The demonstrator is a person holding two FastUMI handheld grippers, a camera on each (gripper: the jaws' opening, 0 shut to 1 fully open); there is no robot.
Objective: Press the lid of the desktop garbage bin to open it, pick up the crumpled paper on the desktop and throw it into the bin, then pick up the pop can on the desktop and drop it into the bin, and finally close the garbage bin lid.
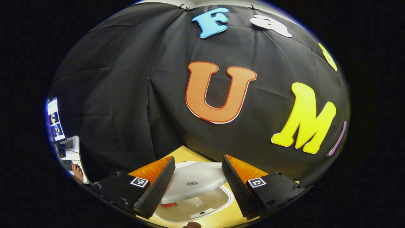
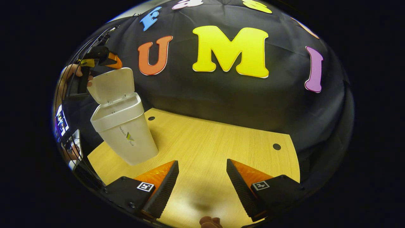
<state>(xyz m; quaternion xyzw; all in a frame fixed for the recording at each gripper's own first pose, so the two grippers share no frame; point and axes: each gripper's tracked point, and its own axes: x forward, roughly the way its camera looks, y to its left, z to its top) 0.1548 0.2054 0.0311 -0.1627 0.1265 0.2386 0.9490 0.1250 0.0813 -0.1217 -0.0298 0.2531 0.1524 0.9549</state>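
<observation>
Bin [image 2: 125, 133] standing at the table's [image 2: 221, 148] left side, lid [image 2: 110, 85] raised. Left gripper [image 1: 197, 183] (fingers spread, holding nothing) hovers above the lid [image 1: 193, 182]; right gripper [image 2: 202, 185], likewise released, is over bare table beside the bin.

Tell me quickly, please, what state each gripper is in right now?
Left gripper: jaws open, holding nothing, above the bin's raised lid.
Right gripper: jaws open, holding nothing, over the table.

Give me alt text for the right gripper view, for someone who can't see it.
A white desktop garbage bin stands on a wooden table with its lid raised, and the left gripper, held in a hand, is just above the lid. The right gripper is open over bare tabletop in the foreground.
</observation>
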